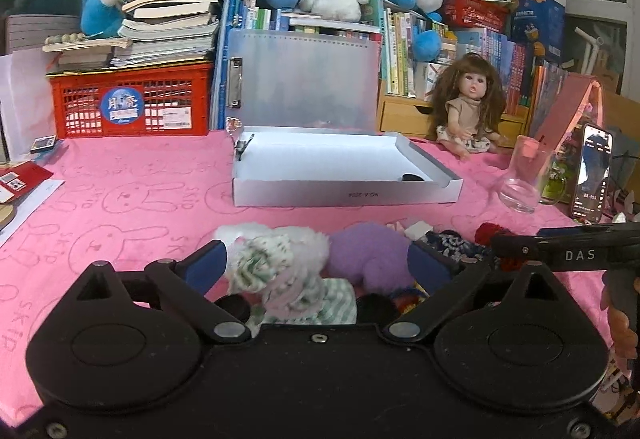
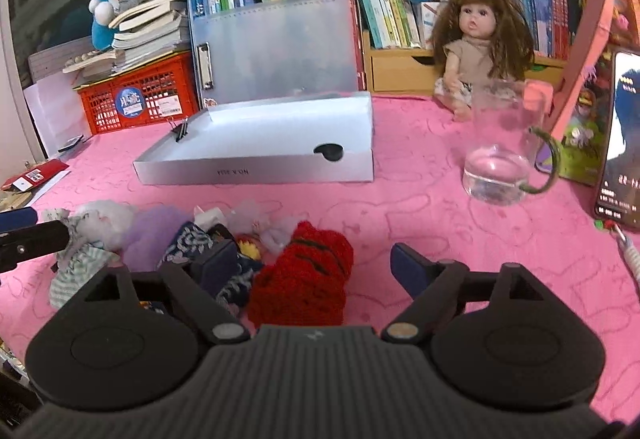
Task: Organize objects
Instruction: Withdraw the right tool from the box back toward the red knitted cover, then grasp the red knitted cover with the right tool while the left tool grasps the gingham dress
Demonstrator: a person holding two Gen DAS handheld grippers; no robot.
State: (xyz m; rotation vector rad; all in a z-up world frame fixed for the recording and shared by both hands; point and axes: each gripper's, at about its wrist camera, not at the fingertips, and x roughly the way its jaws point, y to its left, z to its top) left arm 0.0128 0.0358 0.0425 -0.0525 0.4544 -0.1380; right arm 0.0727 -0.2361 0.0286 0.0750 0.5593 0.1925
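Pink cloth covers the worktop (image 1: 132, 175), and the small doll clothes lie heaped right at the fingertips; each hand-held gripper should take one garment, not a bunch; the left hand-held gripper (image 1: 316, 259) gapes wide around a white fluffy piece (image 1: 280, 243), gripping nothing; the right hand-held gripper (image 2: 308, 263) gapes wide astride a red knit (image 2: 308, 271), unpressed; the white box (image 1: 344, 191) lies beyond both.
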